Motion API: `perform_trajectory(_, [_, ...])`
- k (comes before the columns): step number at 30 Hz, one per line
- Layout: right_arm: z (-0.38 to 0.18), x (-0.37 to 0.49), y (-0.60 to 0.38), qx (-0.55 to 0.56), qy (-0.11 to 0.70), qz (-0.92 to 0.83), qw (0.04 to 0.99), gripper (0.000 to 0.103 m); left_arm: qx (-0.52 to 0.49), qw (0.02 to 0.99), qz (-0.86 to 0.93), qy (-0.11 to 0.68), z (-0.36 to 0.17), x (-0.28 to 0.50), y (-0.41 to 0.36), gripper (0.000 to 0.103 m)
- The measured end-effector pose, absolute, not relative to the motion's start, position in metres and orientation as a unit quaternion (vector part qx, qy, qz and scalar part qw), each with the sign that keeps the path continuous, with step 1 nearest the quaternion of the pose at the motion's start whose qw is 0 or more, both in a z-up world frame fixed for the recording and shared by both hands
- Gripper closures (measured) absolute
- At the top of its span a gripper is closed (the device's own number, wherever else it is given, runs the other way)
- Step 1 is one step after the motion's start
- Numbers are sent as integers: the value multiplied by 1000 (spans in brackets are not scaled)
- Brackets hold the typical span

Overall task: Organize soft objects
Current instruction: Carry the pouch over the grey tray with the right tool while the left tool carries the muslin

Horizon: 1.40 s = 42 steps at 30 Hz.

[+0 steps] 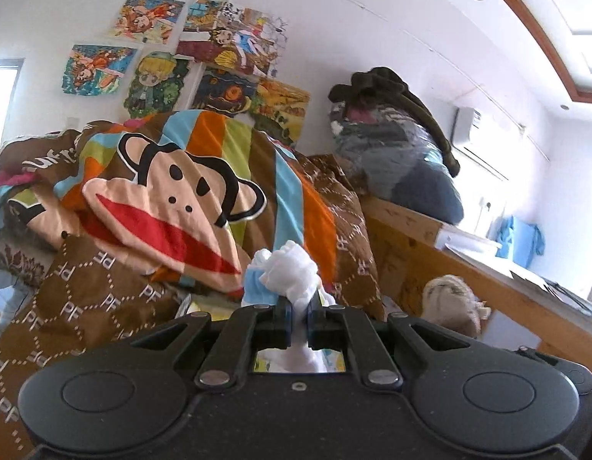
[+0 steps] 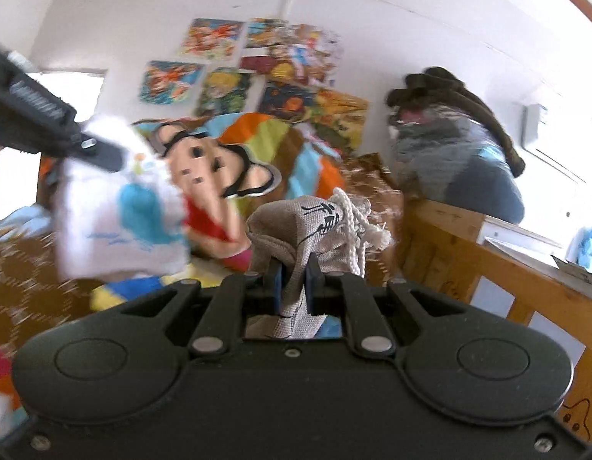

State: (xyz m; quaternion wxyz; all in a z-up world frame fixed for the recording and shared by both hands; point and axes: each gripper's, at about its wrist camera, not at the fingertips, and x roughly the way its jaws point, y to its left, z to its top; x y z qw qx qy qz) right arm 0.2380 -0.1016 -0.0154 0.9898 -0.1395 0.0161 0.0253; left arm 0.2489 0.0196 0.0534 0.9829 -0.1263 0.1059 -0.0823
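Observation:
My left gripper point(image 1: 299, 308) is shut on a white cloth with blue print point(image 1: 286, 274), held up in front of the bed. The same cloth point(image 2: 115, 214) hangs from the left gripper point(image 2: 100, 153) at the left of the right wrist view. My right gripper point(image 2: 294, 281) is shut on a grey drawstring pouch point(image 2: 315, 226) with black markings and a white cord. The pouch also shows low at the right in the left wrist view point(image 1: 449, 303).
A brown and striped monkey-print quilt point(image 1: 173, 199) is heaped on the bed. A wooden bed frame point(image 1: 430, 237) runs along the right, with a pile of dark clothes point(image 1: 399, 142) on top. Cartoon posters point(image 1: 204, 46) hang on the white wall.

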Motion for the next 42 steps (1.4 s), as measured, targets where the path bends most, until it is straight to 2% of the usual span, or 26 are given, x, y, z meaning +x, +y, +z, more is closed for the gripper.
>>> perform_trajectory(7, [-44,298,-107,-203,38,-6,979,97,-111,984,-75,118,40,309,4,96])
perform_trajectory(13, [-82,335,-94,-266,75,-9,961,97,-110,979,-82,154,9,353,-6,96])
perform_trajectory(28, [-130,378,-93,-264,161,16,951,97,-105,964,-93,228,-57,421,-34,96])
perform_trajectory(39, [-138,384,-92,-259,186,27,948,95,-88,955,-72,275,-71,425,-35,95])
perform_trajectory(42, [-139,389,-90,-260,189,29,947,94,-85,950,-68,291,-73,427,-34,91])
